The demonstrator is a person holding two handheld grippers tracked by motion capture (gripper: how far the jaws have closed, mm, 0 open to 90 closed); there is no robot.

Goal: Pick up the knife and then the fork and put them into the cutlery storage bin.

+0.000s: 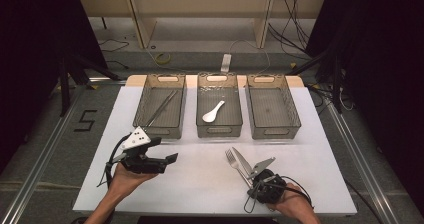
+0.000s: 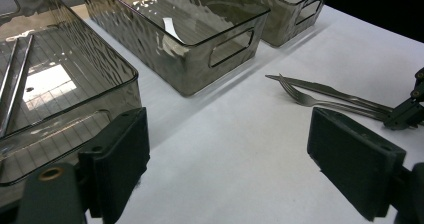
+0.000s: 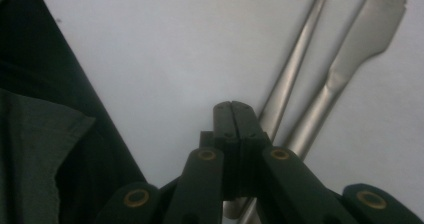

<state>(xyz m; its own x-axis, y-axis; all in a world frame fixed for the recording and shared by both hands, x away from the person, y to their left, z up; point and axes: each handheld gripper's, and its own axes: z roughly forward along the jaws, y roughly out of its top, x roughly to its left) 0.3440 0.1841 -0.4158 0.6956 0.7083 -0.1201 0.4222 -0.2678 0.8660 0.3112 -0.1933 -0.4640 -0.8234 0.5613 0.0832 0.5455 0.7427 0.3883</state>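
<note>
Right gripper [image 3: 234,115] sits with its jaws pressed together, gripping nothing. The steel fork [image 3: 295,69] and steel table knife [image 3: 350,59] lie just beside its tips. I'd open up first, then straddle one handle only. Left gripper [image 2: 227,154] hovers wide open and empty near the smoky plastic bins [image 1: 220,129].

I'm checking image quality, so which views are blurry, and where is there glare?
High view: sharp, table bright against dark surroundings. Left gripper view: glare patch on the near bin's floor, jaws soft. Right gripper view: soft throughout; fork and knife hazy, dark at left.
</note>
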